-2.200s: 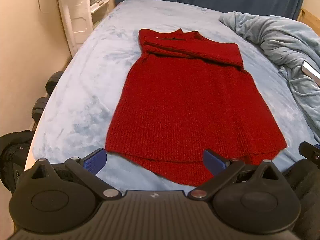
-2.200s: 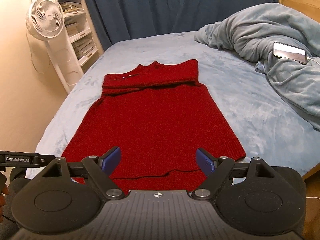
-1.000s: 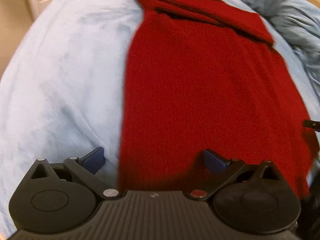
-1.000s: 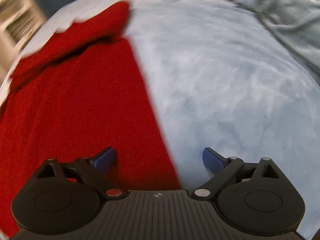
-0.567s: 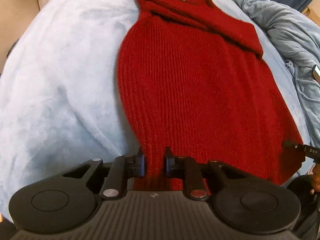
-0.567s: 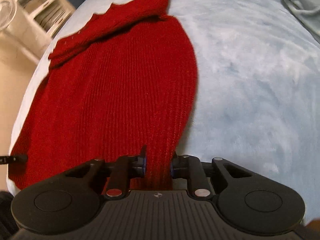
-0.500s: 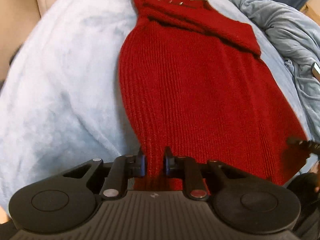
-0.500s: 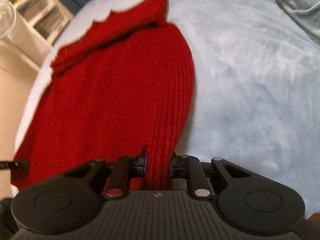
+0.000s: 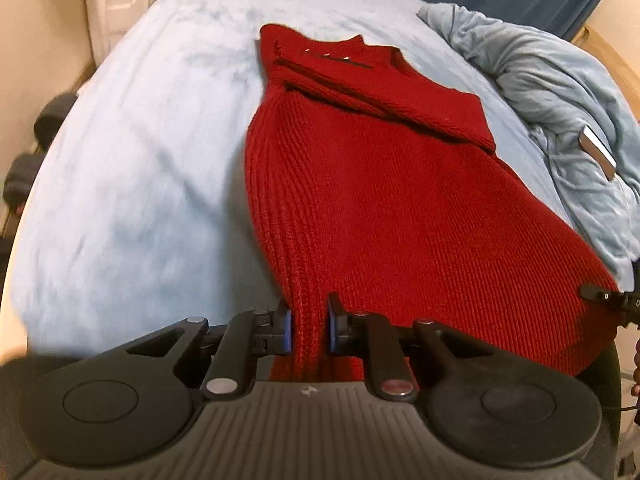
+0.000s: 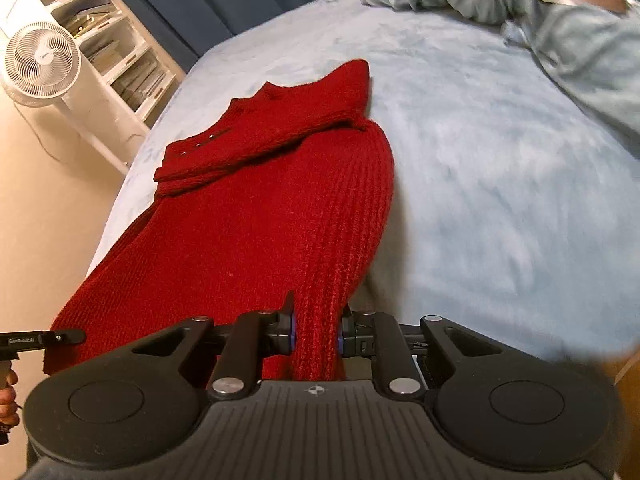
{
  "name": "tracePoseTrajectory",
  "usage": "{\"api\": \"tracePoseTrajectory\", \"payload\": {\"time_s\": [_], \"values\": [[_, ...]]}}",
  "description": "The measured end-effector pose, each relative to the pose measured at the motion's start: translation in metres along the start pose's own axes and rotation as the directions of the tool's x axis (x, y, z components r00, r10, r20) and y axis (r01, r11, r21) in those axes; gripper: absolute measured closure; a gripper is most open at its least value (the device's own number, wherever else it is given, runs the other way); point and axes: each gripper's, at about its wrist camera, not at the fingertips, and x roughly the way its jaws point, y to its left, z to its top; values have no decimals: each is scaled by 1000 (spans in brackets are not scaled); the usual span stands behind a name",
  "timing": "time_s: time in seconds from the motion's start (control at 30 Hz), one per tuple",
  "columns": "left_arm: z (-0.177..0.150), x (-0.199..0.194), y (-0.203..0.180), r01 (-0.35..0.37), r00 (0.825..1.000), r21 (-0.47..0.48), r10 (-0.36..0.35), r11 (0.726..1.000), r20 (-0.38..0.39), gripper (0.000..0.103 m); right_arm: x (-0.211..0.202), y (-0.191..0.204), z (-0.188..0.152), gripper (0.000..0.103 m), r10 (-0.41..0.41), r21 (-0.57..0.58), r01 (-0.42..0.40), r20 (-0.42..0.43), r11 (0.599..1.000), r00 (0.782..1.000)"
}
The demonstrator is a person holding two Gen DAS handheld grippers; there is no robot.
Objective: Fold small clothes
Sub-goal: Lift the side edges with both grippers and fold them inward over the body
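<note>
A red knit sweater (image 9: 380,200) lies lengthwise on the pale blue bed (image 9: 140,160), its sleeves folded across the chest at the far end. My left gripper (image 9: 308,328) is shut on the sweater's near left hem corner, which is raised off the bed. In the right wrist view the sweater (image 10: 260,220) runs away from me, and my right gripper (image 10: 316,334) is shut on its near right hem corner, also raised. The lifted hem hangs taut between the two grippers. Each gripper's tip shows at the edge of the other's view.
A rumpled grey-blue blanket (image 9: 560,92) with a phone (image 9: 598,152) on it lies on the bed's right side. A white fan (image 10: 40,64) and white shelves (image 10: 120,52) stand left of the bed. Dark curtains hang behind. Dumbbells (image 9: 28,152) lie on the floor at left.
Both grippers came down onto the near hem corners and shut on them. Since then they have lifted the hem, and the sweater's near sides now curl up off the bed.
</note>
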Motion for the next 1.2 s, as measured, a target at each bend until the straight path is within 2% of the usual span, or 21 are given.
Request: {"api": "tracePoseTrajectory", "payload": {"time_s": [0.17,0.27,0.33,0.4,0.5,0.63,0.7,0.73,0.77,0.8,0.83,0.87,0.9,0.93,0.97,1.1,1.2], "values": [[-47,-10,16,22,998,-67,-26,997,-60,86,-36,-15,-52,86,-6,95,12,-60,995,998],[-46,-11,22,36,996,-118,-44,992,-72,86,-47,-20,-63,86,-8,146,19,-78,989,997],[-31,-13,25,49,996,-138,-60,989,-70,86,-48,-17,-53,86,-1,163,17,-93,986,996],[-5,-17,24,67,995,-151,-76,986,-57,86,-47,-11,-34,86,21,174,-3,-101,985,995],[52,-17,26,94,995,-169,-99,981,-24,86,-45,-3,8,86,48,184,-31,-90,982,995],[160,4,24,78,996,-144,-72,987,46,86,-19,6,99,86,69,185,-56,-65,981,996],[221,32,31,64,996,-199,-50,978,73,84,10,11,147,86,61,185,-50,-50,982,997],[248,48,38,67,995,-247,-47,967,88,81,29,11,170,84,48,214,-37,-46,976,998],[275,67,48,71,994,-288,-44,955,99,67,48,12,193,81,37,258,-24,-45,966,998],[296,84,56,41,995,-326,-8,944,101,44,70,10,218,77,25,296,-13,-36,955,999],[310,94,64,-31,992,-370,74,929,103,32,90,7,235,65,18,312,-11,-20,950,1000],[321,102,71,-130,976,-414,191,901,108,15,108,3,249,41,-11,329,8,8,944,1000],[327,108,76,-174,962,-427,246,887,119,13,117,-2,254,30,-66,339,51,31,940,997],[329,115,81,-172,960,-416,247,893,134,13,125,-7,255,20,-139,354,110,57,929,989],[327,123,85,-157,965,-396,226,904,131,13,130,-14,252,20,-185,376,143,77,916,980],[301,162,84,-150,981,-305,179,940,70,13,148,-49,222,21,-144,384,101,86,918,986],[280,192,82,-108,993,-292,114,950,5,13,170,-65,207,21,-181,391,144,60,909,982]]}}
